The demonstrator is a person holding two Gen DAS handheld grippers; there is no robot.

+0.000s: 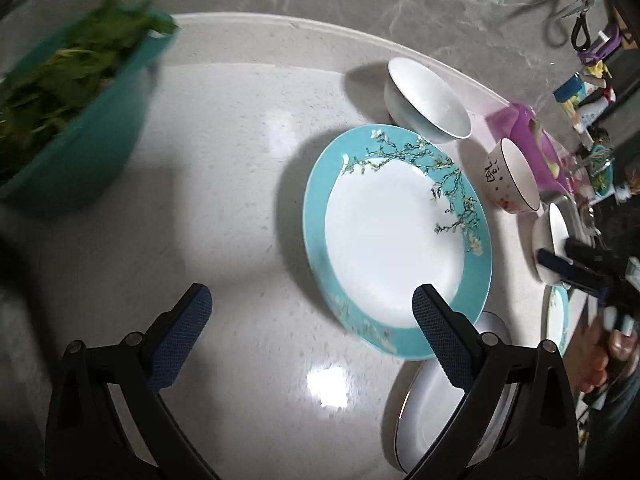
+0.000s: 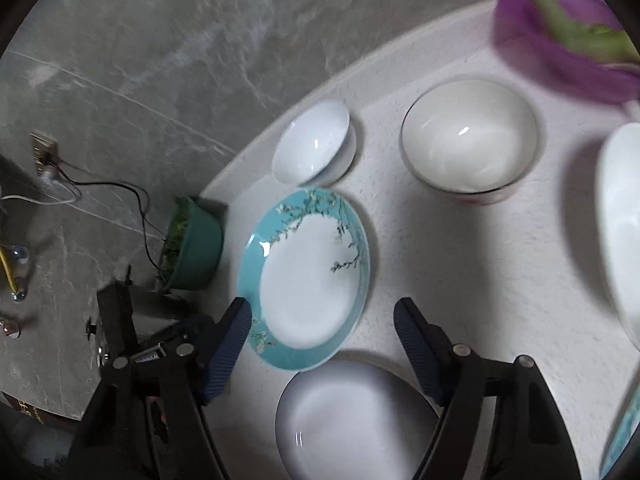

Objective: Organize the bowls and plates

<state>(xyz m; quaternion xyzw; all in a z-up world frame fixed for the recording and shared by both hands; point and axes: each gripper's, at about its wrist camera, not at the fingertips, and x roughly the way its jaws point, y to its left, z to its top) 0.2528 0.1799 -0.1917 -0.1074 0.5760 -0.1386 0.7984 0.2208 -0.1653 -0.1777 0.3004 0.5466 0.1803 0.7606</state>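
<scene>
Floral-rimmed plate (image 2: 308,280) seemingly between spread jaws

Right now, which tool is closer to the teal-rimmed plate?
Left, narrowly. The left tool has one finger overlapping the teal-rimmed plate at its near rim. The right tool hovers open by the plate's near edge, whether above it is unclear. Neither grips it.

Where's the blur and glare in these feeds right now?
Left wrist view: the teal bowl of leafy greens is motion-smeared, and ceiling light glares on the glossy white tabletop. Right wrist view: the purple plastic bowl smears at the fisheye edge.
</scene>
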